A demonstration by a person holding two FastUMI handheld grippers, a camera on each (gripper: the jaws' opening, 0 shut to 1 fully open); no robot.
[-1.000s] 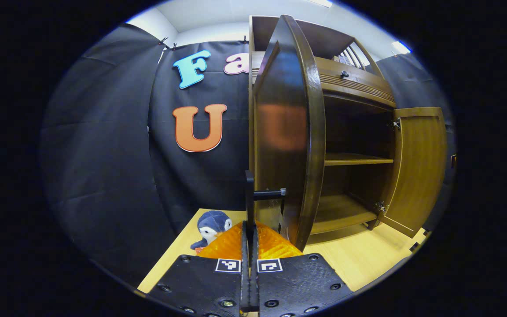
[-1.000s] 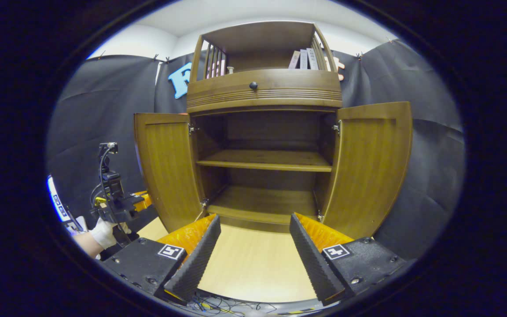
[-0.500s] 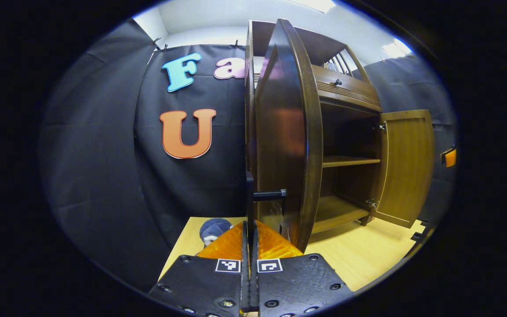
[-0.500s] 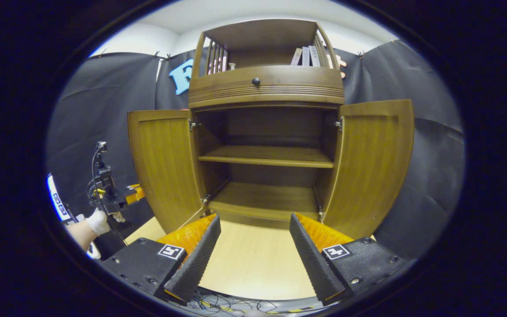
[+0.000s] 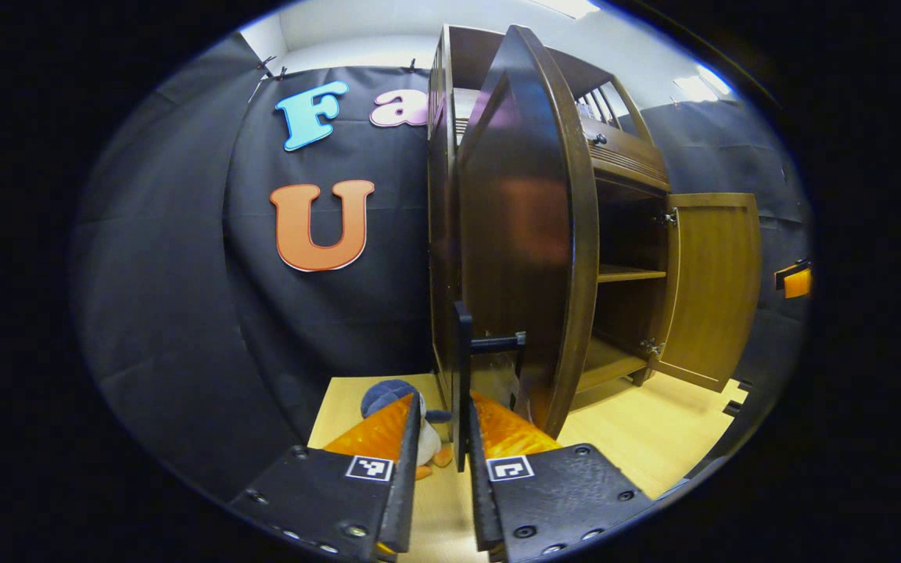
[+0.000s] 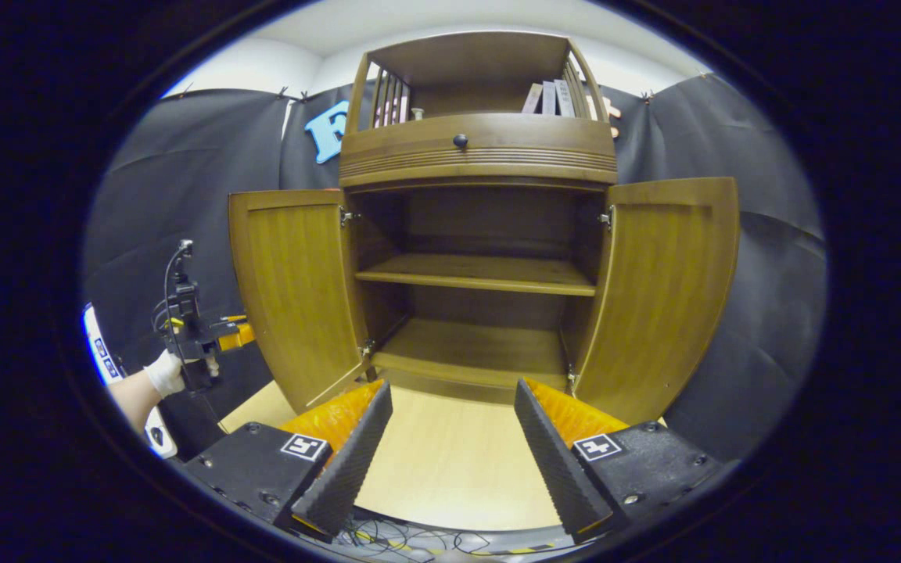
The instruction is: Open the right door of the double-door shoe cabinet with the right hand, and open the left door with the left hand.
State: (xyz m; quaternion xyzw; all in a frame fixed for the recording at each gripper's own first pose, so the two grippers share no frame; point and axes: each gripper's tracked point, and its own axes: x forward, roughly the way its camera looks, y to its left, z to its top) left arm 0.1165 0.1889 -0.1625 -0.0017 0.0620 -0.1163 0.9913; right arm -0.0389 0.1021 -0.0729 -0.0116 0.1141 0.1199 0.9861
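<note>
Your left gripper [image 5: 441, 438] has just let go of the handle [image 5: 462, 375] and, like your right gripper [image 6: 450, 422], sits parted with both doors wide, so the task looks done.

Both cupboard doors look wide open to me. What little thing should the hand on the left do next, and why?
Probably draw the left gripper straight back off the handle. Its fingers stand parted around the bar, not pressing it, and the left door and right door both hang fully open, so nothing is left to pull.

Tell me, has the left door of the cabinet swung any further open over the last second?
Yes. In the right gripper view the left door has swung outward, farther from the fixed middle shelf. The left gripper has since opened around the door's handle.
</note>
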